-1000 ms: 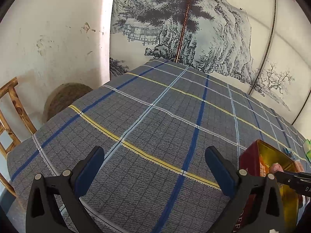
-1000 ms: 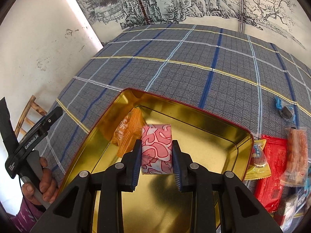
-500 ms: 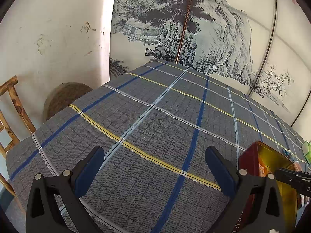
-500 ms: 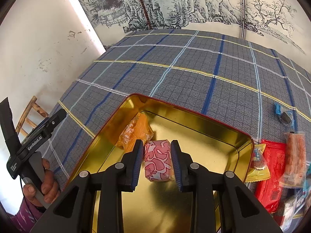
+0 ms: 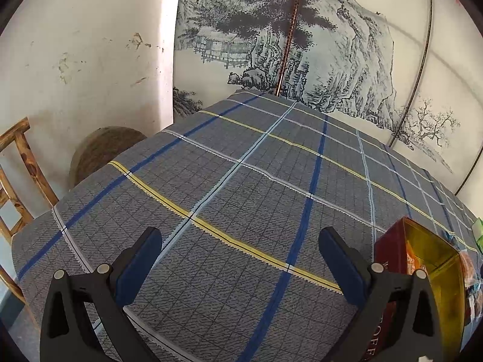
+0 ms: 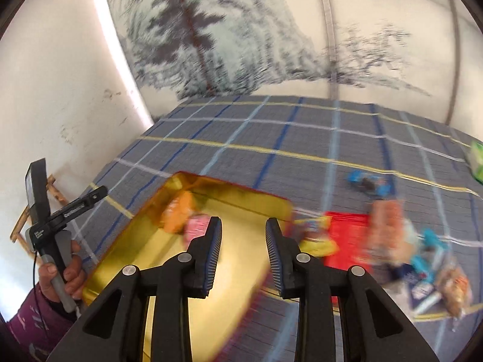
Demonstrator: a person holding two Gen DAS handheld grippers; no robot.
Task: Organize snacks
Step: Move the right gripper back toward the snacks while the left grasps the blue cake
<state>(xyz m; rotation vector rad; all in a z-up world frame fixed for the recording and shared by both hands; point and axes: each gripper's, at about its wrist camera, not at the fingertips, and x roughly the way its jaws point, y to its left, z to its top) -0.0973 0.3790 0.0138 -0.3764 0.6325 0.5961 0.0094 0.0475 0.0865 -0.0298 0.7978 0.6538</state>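
A gold-lined red tin [image 6: 241, 208] lies on the plaid tablecloth; it also shows at the right edge of the left wrist view [image 5: 428, 241]. Inside it lie an orange packet [image 6: 178, 211] and a pink-and-white snack [image 6: 196, 226]. My right gripper [image 6: 244, 242] is open and empty, raised above the tin's right part. The view is blurred by motion. My left gripper [image 5: 238, 259] is open and empty above the bare cloth, left of the tin.
Loose snacks lie right of the tin: a yellow packet [image 6: 317, 241], a red packet [image 6: 347, 235], an orange-brown packet [image 6: 389, 226], a blue wrapper [image 6: 368, 181] and several more [image 6: 434, 274]. A wooden chair [image 5: 18, 181] stands left of the table. A painted screen stands behind.
My right gripper has opened and let go of the pink-and-white snack into the tin, then lifted and swung to the right. The left gripper has barely moved.
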